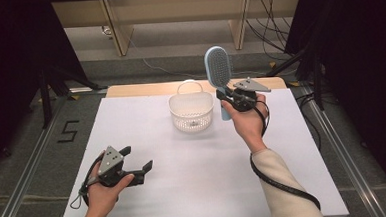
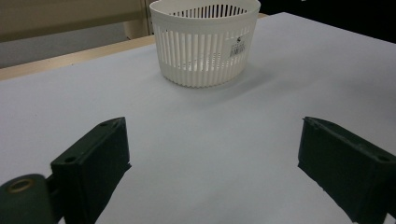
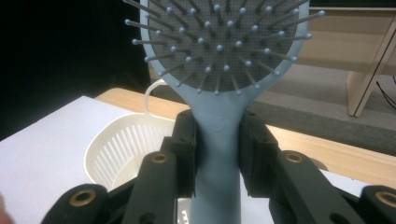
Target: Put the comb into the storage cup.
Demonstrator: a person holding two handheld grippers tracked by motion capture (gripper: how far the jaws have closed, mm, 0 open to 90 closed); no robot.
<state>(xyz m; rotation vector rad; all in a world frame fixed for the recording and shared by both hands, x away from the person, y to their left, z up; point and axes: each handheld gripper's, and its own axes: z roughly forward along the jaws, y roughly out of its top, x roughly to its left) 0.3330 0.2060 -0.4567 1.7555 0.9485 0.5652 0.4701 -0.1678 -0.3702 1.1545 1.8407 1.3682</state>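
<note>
A light blue hairbrush (image 1: 218, 67) with a grey bristle pad stands upright in the air, held by its handle in my right gripper (image 1: 229, 97), just right of the white slatted basket (image 1: 191, 111). In the right gripper view both jaws press on the hairbrush handle (image 3: 218, 154), with the basket (image 3: 122, 144) below and to the left. My left gripper (image 1: 137, 164) rests low over the table at the front left, jaws wide apart with nothing between them. The left gripper view shows the basket (image 2: 204, 42) some way ahead.
A white sheet (image 1: 184, 164) covers the table, with a wooden edge (image 1: 145, 89) showing at the back. Beyond it stand wooden furniture legs (image 1: 119, 32) and cables on the floor. Black stands flank both sides.
</note>
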